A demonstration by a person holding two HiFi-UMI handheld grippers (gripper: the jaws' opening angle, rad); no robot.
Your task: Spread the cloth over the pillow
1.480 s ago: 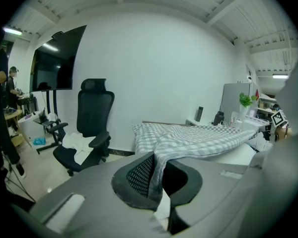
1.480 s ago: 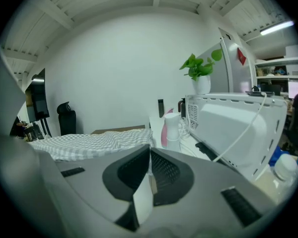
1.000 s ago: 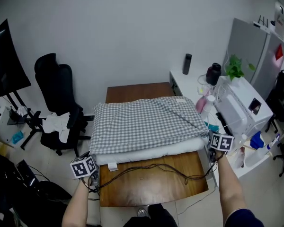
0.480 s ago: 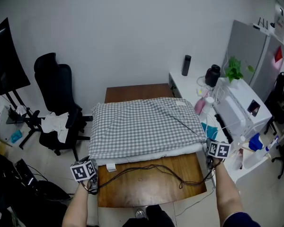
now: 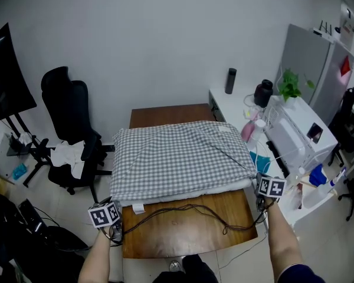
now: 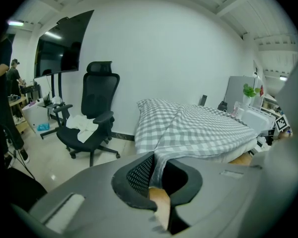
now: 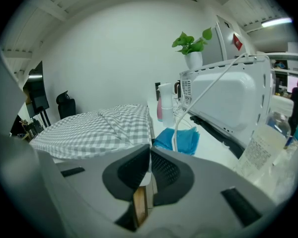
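Cloth (image 5: 177, 158), likely light and limp: left gripper (image 6: 155, 157) and right gripper (image 7: 149, 155) each clench its nearest corner, probably the best hold.

office chair (image 5: 66, 114) left, cluttered counter (image 5: 225, 103) right

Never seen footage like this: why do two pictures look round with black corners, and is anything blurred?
Left gripper view and right gripper view: wide-angle lenses curve the room and blacken the corners; the near jaws look soft, the cloth sharp. Head view: even light, soft shadows, less bending.
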